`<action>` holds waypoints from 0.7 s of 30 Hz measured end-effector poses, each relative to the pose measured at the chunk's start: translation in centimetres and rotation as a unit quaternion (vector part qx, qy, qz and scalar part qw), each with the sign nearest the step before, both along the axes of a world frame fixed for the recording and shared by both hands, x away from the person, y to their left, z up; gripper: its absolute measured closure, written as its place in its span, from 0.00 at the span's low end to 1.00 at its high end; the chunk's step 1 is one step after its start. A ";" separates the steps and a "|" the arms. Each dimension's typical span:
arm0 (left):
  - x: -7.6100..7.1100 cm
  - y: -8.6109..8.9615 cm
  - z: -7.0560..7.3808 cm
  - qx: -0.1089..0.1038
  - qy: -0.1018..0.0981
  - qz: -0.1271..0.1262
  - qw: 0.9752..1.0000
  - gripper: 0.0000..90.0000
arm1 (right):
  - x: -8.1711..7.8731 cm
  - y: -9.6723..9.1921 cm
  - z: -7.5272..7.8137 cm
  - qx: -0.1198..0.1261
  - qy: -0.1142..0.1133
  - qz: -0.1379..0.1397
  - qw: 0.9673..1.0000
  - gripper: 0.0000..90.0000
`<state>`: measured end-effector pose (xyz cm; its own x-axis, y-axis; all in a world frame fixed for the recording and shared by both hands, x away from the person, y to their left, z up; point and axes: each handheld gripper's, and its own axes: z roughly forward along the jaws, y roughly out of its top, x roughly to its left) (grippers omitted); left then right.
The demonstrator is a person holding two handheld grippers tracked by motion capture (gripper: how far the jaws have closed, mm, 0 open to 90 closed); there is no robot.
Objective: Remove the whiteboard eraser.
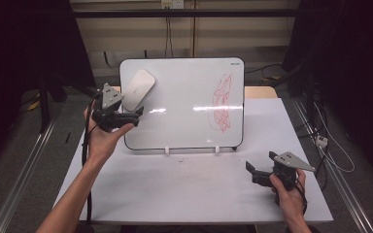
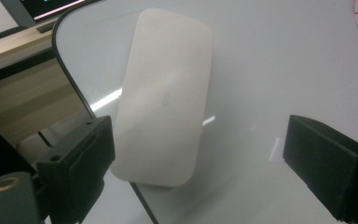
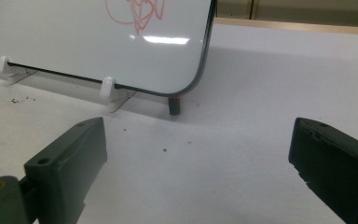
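A white rounded eraser (image 1: 138, 89) lies flat against the upper left of the standing whiteboard (image 1: 189, 111). A red scribble (image 1: 222, 103) marks the board's right side. My left gripper (image 1: 137, 114) is held up just below the eraser with its jaws open. In the left gripper view the eraser (image 2: 165, 93) reaches down between the jaws of the left gripper (image 2: 200, 140); the left jaw is near its edge and the right jaw stands well clear. My right gripper (image 1: 261, 162) rests low at the table's front right, open and holding nothing, and it (image 3: 196, 140) points at the board's lower right corner.
The whiteboard (image 3: 74, 37) stands on small white clips (image 3: 106, 87) and a dark foot (image 3: 174, 105) on the white table (image 1: 199, 189). Dark specks dot the tabletop in front of it. Cables run along the floor at the right.
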<state>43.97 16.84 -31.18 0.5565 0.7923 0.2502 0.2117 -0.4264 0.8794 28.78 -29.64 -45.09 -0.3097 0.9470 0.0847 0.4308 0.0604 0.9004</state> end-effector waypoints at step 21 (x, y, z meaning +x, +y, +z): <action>3.7 -2.1 0.7 0.038 -0.008 0.030 0.999 0.20 | -0.2 0.3 0.2 -0.004 -0.002 0.002 1.000 0.05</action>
<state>47.70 14.75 -30.47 0.5035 0.8028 0.3194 0.2255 -0.4790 0.8484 28.54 -29.32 -44.91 -0.3148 0.9461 0.0764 0.4262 0.0690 0.9020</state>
